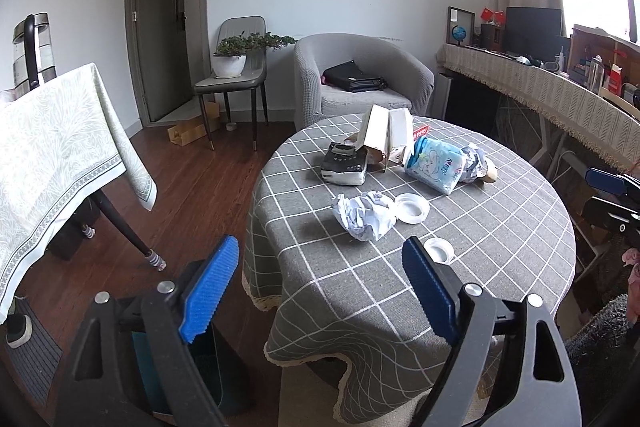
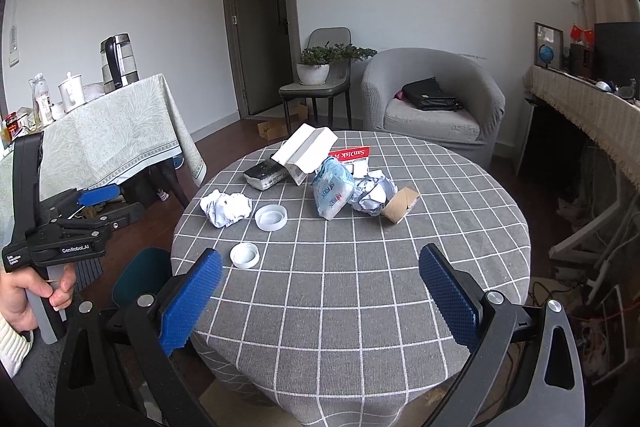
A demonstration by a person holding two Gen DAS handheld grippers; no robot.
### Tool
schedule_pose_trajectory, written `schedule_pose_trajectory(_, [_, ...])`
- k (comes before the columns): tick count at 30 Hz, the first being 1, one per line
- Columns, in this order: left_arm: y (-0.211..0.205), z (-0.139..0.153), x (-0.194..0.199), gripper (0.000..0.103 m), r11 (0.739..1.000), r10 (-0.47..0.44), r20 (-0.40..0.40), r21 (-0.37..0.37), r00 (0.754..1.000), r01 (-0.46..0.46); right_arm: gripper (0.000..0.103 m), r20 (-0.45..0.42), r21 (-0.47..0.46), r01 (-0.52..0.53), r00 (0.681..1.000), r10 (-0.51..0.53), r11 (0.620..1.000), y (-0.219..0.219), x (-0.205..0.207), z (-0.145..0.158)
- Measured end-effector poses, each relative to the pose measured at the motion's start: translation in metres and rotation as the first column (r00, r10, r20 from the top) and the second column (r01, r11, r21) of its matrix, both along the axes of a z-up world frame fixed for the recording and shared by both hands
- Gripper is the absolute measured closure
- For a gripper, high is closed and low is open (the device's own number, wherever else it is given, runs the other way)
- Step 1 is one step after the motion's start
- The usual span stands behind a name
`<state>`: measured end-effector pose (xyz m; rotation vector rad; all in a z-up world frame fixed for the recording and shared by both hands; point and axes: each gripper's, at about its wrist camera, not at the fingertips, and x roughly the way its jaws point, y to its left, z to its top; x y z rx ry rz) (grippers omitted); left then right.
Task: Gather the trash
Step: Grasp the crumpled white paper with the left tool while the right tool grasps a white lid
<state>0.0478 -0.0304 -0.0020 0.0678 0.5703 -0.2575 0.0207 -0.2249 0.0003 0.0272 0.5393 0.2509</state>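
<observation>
Trash lies on a round table with a grey checked cloth (image 2: 360, 307): a crumpled white paper (image 2: 226, 207) (image 1: 366, 215), two white lids (image 2: 271, 218) (image 2: 245, 255), a blue tissue pack (image 2: 333, 191), a second paper ball (image 2: 372, 195), a brown tape roll (image 2: 401, 205), a white carton (image 2: 306, 151), a black-and-white box (image 2: 264, 175) and a red SanDisk card (image 2: 352, 155). My left gripper (image 1: 320, 267) is open and empty, near the table's left edge. My right gripper (image 2: 320, 279) is open and empty above the near table. A dark teal bin (image 2: 140, 279) stands at the table's left.
A second table with a pale green cloth (image 2: 116, 139) carries a kettle and cups at the left. A grey armchair (image 2: 436, 103) with a black bag, a chair with a potted plant (image 2: 316, 67) and a long covered sideboard (image 2: 592, 107) stand behind and to the right.
</observation>
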Motion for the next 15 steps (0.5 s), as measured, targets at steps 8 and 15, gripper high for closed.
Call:
schedule_pose_trajectory(8, [-0.023, -0.019, 0.038, 0.017, 0.996, -0.082, -0.046, -0.032, 0.996, 0.08, 0.004, -0.051, 0.008, -0.047, 0.998, 0.047, 0.999, 0.012, 0.022, -0.012])
schedule_pose_trajectory(15, [-0.031, -0.035, 0.071, 0.018, 0.994, -0.1, -0.079, -0.053, 0.992, 0.096, 0.016, -0.117, 0.04, -0.104, 0.987, 0.108, 0.994, 0.026, 0.04, -0.028])
